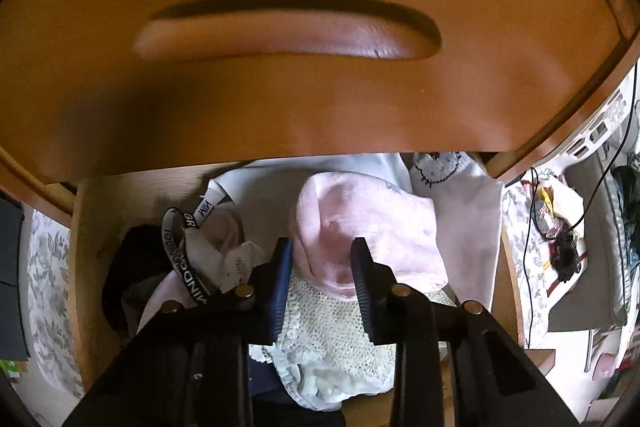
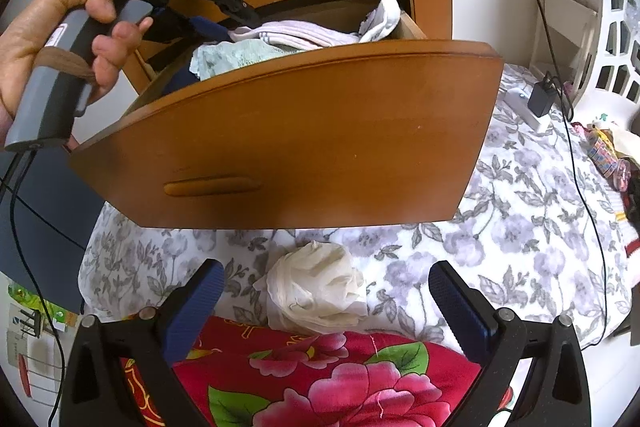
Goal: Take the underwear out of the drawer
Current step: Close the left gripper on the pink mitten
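Note:
The open wooden drawer (image 2: 304, 131) is stuffed with folded clothes. In the left wrist view my left gripper (image 1: 322, 259) points down into it, its blue pads pinching a folded pale pink pair of underwear (image 1: 360, 211) between them. A cream lace garment (image 1: 336, 331) lies under the fingers, and a black-and-white waistband (image 1: 176, 247) sits to the left. The right wrist view shows a hand (image 2: 60, 27) holding that left gripper (image 2: 208, 25) over the drawer. My right gripper (image 2: 326, 269) stands open low over a crumpled white garment (image 2: 320, 283) on the bed.
A closed drawer front (image 1: 280, 87) with a recessed handle hangs right above the open drawer. The grey floral sheet (image 2: 520, 227) carries a red flowered blanket (image 2: 320, 379), a black charger (image 2: 540, 99) with trailing cables, and a white laundry basket (image 2: 616, 39) at far right.

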Tool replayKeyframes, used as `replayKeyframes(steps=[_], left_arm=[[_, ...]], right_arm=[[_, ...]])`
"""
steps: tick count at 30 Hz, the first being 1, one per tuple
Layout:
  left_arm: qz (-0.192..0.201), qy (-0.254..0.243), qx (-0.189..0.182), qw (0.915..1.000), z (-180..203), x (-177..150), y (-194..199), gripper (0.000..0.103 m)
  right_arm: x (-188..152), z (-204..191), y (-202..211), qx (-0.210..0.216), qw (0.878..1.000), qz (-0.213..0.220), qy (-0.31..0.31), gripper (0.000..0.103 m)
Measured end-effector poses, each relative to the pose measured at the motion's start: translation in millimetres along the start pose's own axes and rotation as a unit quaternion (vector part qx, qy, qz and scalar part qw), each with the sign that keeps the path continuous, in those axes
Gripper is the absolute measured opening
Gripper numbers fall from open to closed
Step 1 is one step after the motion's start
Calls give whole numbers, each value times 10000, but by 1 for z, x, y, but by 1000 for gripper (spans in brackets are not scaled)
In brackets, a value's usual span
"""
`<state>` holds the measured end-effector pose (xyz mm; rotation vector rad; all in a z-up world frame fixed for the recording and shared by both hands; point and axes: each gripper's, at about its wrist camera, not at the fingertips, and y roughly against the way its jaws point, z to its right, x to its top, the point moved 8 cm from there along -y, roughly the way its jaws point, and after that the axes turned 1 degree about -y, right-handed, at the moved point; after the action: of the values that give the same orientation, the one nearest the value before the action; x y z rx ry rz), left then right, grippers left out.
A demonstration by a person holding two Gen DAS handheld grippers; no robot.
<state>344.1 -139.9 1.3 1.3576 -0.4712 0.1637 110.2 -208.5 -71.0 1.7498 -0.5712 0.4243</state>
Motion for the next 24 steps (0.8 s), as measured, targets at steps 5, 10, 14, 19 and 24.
replayKeyframes(steps=[5, 10, 14, 19, 24], left_arm=[[-29, 37, 18, 10000, 0, -1, -9, 21], [18, 80, 70, 9999, -5, -5, -11, 9], [133, 81, 2, 9999, -4, -9, -5, 8], [226, 162, -109, 9996, -8, -19, 2, 7], [347, 141, -121, 9992, -15, -25, 23, 7]], right_arm=[[0, 2, -3, 0, 10000, -37, -23, 103], [0, 2, -2, -7, 10000, -32, -12, 103], [0, 2, 0, -33, 10000, 0, -12, 103], [1, 1, 5, -54, 10000, 45, -7, 103], [1, -1, 9, -56, 10000, 80, 8, 103]])
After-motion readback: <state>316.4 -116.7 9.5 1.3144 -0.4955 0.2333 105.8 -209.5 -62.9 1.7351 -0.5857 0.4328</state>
